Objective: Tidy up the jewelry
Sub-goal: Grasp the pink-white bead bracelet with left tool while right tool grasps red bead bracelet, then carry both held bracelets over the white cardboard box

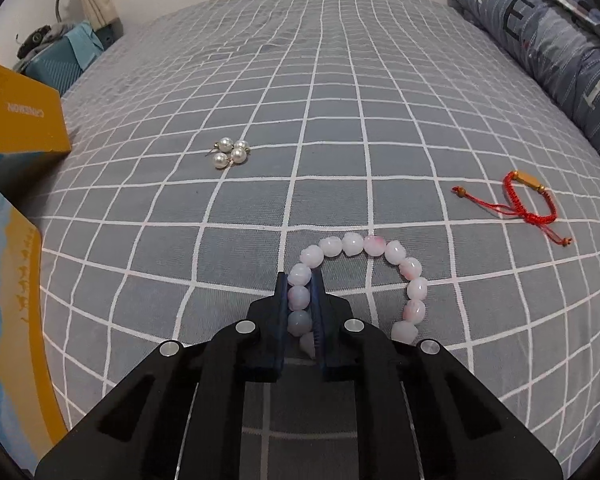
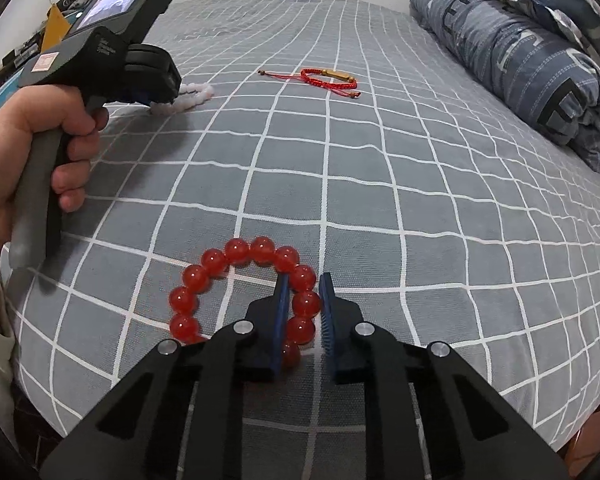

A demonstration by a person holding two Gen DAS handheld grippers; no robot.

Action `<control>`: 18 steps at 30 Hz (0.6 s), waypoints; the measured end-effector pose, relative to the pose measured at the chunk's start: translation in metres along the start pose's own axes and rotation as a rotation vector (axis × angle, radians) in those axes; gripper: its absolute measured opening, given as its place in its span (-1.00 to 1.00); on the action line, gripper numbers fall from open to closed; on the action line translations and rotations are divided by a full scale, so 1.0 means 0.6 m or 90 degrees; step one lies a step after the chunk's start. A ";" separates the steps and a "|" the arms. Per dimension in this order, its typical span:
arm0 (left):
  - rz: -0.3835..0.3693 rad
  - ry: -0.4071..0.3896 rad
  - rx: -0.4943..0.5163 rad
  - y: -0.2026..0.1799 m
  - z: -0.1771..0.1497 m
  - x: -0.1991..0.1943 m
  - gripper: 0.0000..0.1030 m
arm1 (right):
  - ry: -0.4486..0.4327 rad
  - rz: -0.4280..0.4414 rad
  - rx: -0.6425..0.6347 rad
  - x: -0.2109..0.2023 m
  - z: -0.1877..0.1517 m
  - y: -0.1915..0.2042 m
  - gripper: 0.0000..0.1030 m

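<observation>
Left gripper (image 1: 303,286) clamps pink bracelet (image 1: 380,254); right gripper (image 2: 305,288) open w/ red bracelet (image 2: 236,256) between.

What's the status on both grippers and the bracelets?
Left gripper shut on pink bracelet. Right gripper open around red bracelet, not clamped. Nothing in the way.

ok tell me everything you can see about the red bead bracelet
The red bead bracelet is a loop of round, glossy, translucent red beads, glass- or resin-like, lying flat on the grey checked bedsheet. The right gripper straddles its right side: the left finger stands inside the loop against the beads, while a small gap remains before the other finger. Its nearest beads are hidden behind the gripper.
</observation>
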State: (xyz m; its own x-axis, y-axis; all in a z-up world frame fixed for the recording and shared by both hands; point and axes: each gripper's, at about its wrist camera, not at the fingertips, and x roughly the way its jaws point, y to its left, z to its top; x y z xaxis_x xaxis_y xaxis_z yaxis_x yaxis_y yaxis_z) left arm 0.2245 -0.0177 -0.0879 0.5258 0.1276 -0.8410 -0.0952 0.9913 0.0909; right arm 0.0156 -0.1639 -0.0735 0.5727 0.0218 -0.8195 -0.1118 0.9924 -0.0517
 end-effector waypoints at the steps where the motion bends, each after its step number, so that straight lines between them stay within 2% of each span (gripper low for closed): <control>1: -0.004 -0.001 -0.001 0.002 0.000 -0.003 -0.80 | 0.000 0.000 0.001 -0.001 0.001 -0.001 -0.72; 18: -0.047 -0.032 -0.011 0.010 -0.005 -0.078 -0.80 | -0.052 0.016 0.025 -0.054 0.013 0.012 -0.75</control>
State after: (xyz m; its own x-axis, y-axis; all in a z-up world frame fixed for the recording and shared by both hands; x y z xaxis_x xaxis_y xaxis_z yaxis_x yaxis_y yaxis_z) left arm 0.1970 -0.0181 -0.0496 0.5741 0.0555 -0.8169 -0.0682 0.9975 0.0199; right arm 0.0023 -0.1568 -0.0428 0.6341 0.0542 -0.7713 -0.0951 0.9954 -0.0083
